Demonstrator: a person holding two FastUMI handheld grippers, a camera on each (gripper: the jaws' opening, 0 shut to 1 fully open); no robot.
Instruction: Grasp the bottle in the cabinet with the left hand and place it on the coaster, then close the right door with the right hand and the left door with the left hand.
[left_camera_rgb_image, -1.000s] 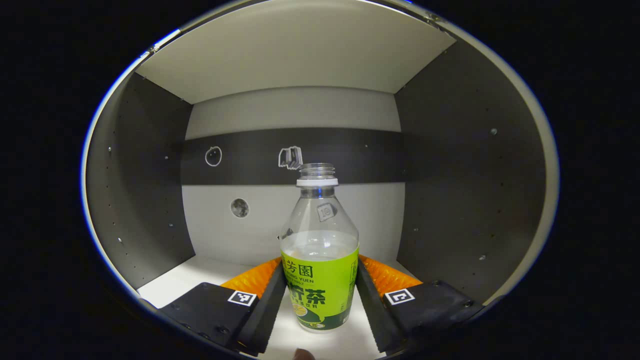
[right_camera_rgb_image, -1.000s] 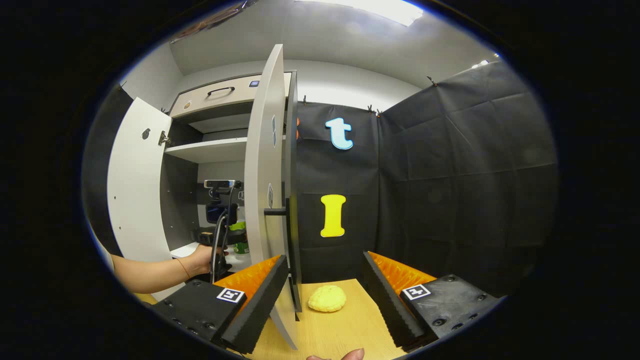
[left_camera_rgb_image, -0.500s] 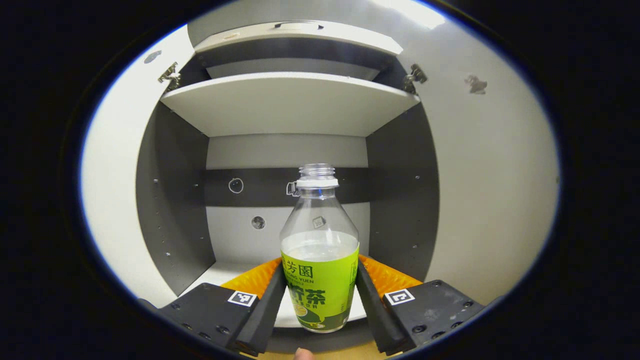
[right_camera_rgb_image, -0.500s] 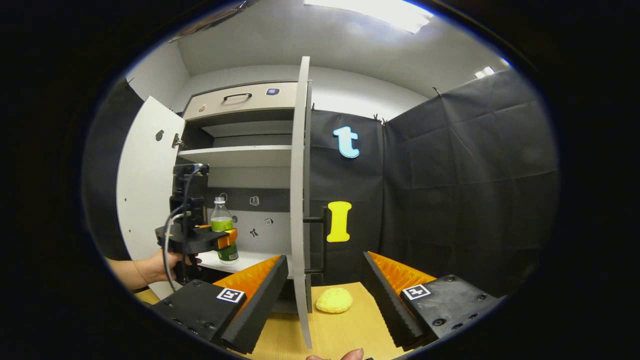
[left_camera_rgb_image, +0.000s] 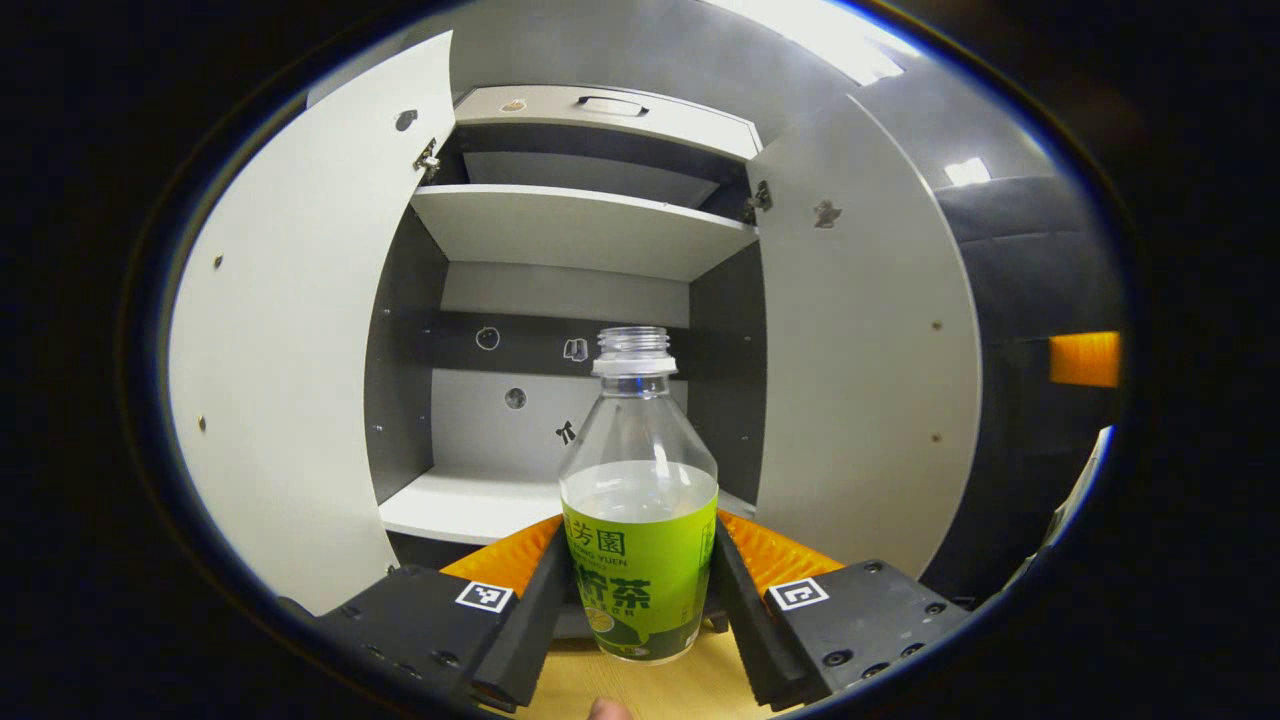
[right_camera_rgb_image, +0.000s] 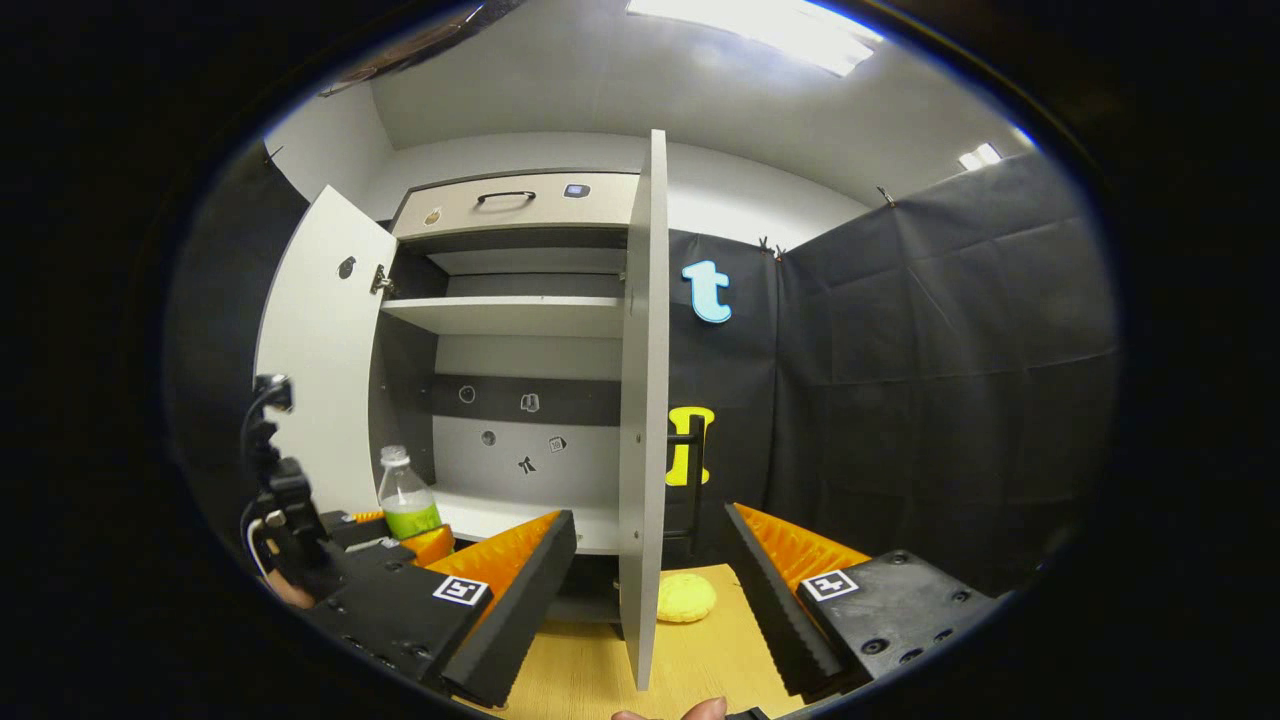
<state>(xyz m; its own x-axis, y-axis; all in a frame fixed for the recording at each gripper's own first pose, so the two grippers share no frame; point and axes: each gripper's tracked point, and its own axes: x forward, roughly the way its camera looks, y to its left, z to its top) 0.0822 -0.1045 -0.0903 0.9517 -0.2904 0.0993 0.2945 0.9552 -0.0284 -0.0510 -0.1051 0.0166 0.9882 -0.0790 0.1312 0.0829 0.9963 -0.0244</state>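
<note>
Bottle (left_camera_rgb_image: 640, 520), uncapped and upright with a green label, sits clamped between both fingers of the left gripper (left_camera_rgb_image: 640, 610), held in front of the cabinet (left_camera_rgb_image: 570, 225) above the wooden worktop (left_camera_rgb_image: 660, 685). Both cabinet doors stand open, the left door (left_camera_rgb_image: 300, 330) and the right door (left_camera_rgb_image: 860, 340). The right gripper (right_camera_rgb_image: 650, 590) is spread wide and grasps nothing, the right door's edge between its fingers, a yellow coaster (right_camera_rgb_image: 686, 598) on the worktop just beyond.

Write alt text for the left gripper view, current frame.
The left gripper clamps an uncapped clear plastic bottle with a green label, held upright in front of an open grey-and-white cabinet. Both white cabinet doors stand wide open, and the lower shelf behind the bottle is bare.
</note>
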